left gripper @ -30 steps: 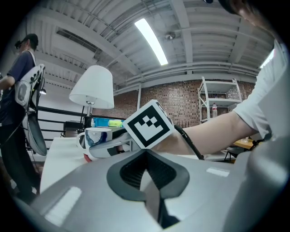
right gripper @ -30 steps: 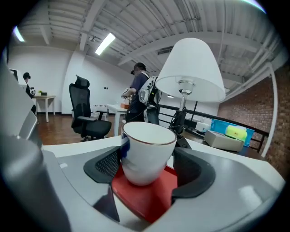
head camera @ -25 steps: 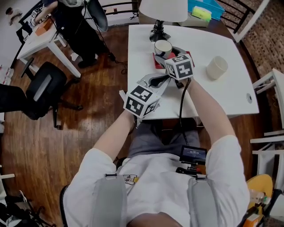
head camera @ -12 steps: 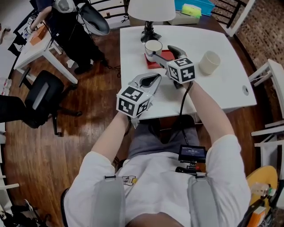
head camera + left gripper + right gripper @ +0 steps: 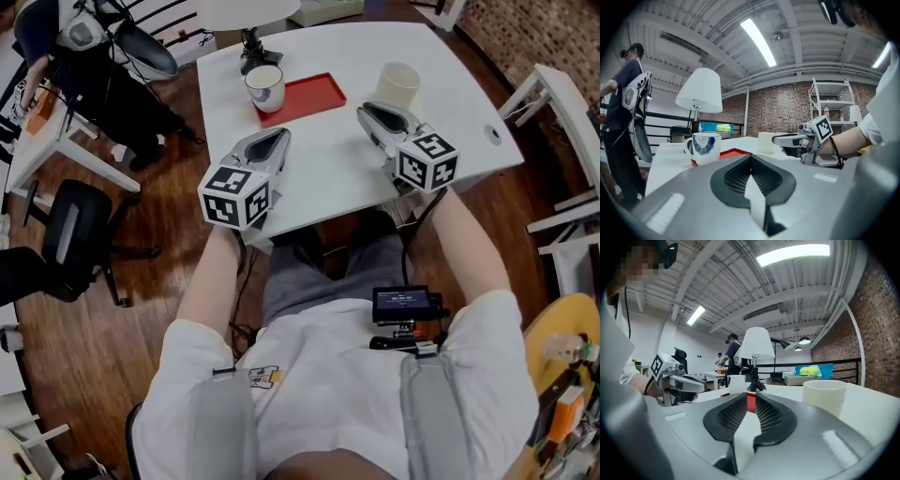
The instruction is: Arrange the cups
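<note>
My left gripper (image 5: 277, 137) has its jaws clenched tip to tip, and its own view (image 5: 750, 158) shows nothing between them. The jaws of my right gripper (image 5: 366, 112) are closing. They are down to a thin slit in that gripper's view (image 5: 751, 397), with nothing caught in it and only a far-off sliver of red showing through.

Both grippers sit over the near half of the white worktop (image 5: 328, 173), well apart from each other and pointing away from me. I cannot tell whether either one touches the surface.

Just beyond the right jaws stands a plain cream cup (image 5: 397, 82), upright on the bare worktop. It shows slightly to the right of the jaws in the right gripper view (image 5: 824, 397) and is not touching them.

Farther out from the left jaws is a white mug with a blue pattern (image 5: 265, 86). It stands upright at the left end of a red tray (image 5: 309, 98), and from the left gripper view (image 5: 704, 147) it seems to rest on the tray's corner. The rest of the tray lies between the two cups with nothing on it.

Behind the mug, at the far edge of the worktop, stands a lamp (image 5: 250, 42) with a black base and white shade. A black office chair (image 5: 70, 234) stands on the wooden floor to my left.
</note>
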{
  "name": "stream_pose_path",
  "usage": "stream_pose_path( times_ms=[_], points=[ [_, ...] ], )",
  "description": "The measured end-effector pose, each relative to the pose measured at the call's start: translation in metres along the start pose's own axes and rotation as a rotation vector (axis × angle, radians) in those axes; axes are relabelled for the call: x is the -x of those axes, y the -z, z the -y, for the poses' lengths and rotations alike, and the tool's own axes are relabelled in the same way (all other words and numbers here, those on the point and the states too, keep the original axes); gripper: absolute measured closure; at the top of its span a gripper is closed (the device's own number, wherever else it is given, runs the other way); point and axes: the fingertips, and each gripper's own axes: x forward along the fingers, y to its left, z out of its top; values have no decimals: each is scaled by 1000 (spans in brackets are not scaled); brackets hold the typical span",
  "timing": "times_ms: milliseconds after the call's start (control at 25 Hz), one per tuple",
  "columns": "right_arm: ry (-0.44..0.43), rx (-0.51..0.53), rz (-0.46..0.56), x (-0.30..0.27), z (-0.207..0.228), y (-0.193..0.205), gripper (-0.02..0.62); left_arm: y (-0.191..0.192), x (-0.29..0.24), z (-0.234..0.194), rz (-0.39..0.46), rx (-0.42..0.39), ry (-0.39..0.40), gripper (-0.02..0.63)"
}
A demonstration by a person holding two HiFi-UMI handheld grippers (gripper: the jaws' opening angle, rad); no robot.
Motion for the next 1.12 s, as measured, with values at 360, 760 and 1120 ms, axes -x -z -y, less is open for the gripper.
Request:
stream_pose_path(
  times_ms=[360,760,1120],
  points=[
    [28,-59,-31,10,14,11,595,-2,-9,-1,-8,3,1,606],
    [31,-64,-32,10,15,11,595,-3,-11,2,-6,-3,20,606],
    [33,-65,-33,10,16,11,595,-3,-11,2,-6,-2,21,606]
  ],
)
